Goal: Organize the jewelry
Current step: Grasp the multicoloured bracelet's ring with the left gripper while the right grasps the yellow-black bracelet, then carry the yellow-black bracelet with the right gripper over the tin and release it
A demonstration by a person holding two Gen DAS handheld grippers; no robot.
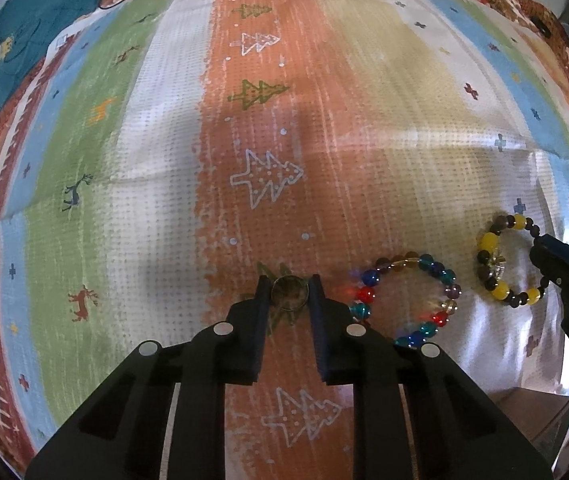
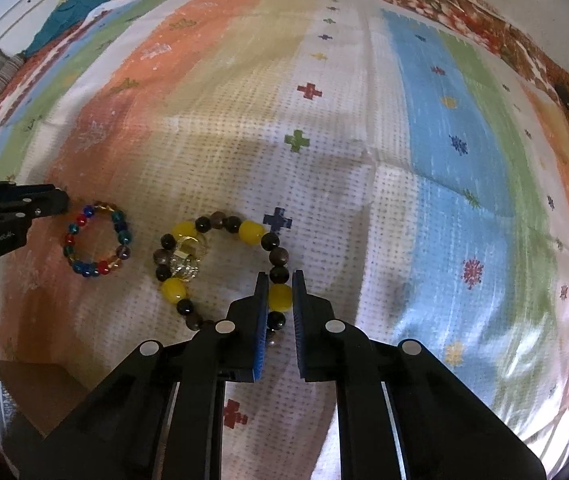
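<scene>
My left gripper (image 1: 289,280) is shut on a small metal ring (image 1: 289,294), held between its fingertips just above the striped mat. A multicoloured bead bracelet (image 1: 404,300) lies right of it; it also shows in the right wrist view (image 2: 96,240). A yellow and brown bead bracelet (image 2: 220,264) with a gold charm lies further right. My right gripper (image 2: 279,278) is shut on that bracelet's near side, a yellow bead (image 2: 280,297) between the fingers. The left wrist view shows the same bracelet (image 1: 504,260) and the right gripper's finger (image 1: 564,276) at its edge.
A striped patterned mat (image 1: 164,160) covers the surface. A brown box (image 2: 40,392) stands at the near edge between the grippers. A teal cloth (image 1: 36,28) lies at the far left corner.
</scene>
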